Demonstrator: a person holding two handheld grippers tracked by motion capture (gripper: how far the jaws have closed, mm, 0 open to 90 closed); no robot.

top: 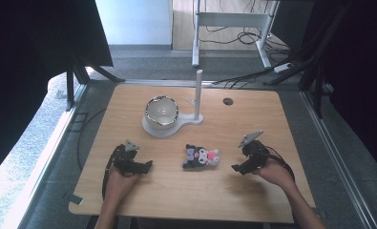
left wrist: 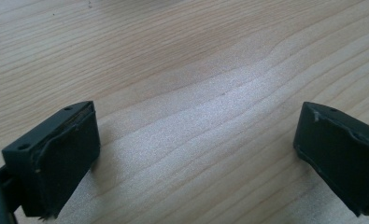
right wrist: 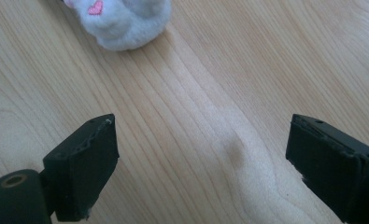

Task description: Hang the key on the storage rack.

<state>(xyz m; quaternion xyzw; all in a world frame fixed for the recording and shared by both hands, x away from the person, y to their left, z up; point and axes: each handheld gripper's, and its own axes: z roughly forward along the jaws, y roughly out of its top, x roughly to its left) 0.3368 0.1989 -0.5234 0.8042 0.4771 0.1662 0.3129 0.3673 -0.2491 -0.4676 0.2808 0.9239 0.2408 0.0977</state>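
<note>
The wooden table (top: 253, 191) spans the middle of the high view, its pale grain bare across the lower half. Toward its upper centre sits a white stand (top: 171, 128) with an upright post (top: 198, 93), and a shiny bowl (top: 161, 111) rests on the stand's round base, left of the post.

Below the bowl, at the centre of the high view, lies the plush toy (top: 201, 157), a small black, white and pink stuffed figure on its side, between the two grippers and touching neither. In the right gripper view a white fuzzy limb with a pink heart (right wrist: 126, 21) shows at the upper left, well ahead of the jaws.

The left gripper (top: 147, 164) rests at the lower left of the high view, jaws spread wide over bare wood with nothing between them. The right gripper (top: 235, 167) sits at the lower right, pointed toward the toy; its jaws also stand apart and empty.

The toy looks light, soft and squashy, so it should give under the pads and not slip; nothing about it seems fragile. A pinch across the rounded body or head would probably hold better than a thin limb, which could let the toy dangle and swing.
</note>
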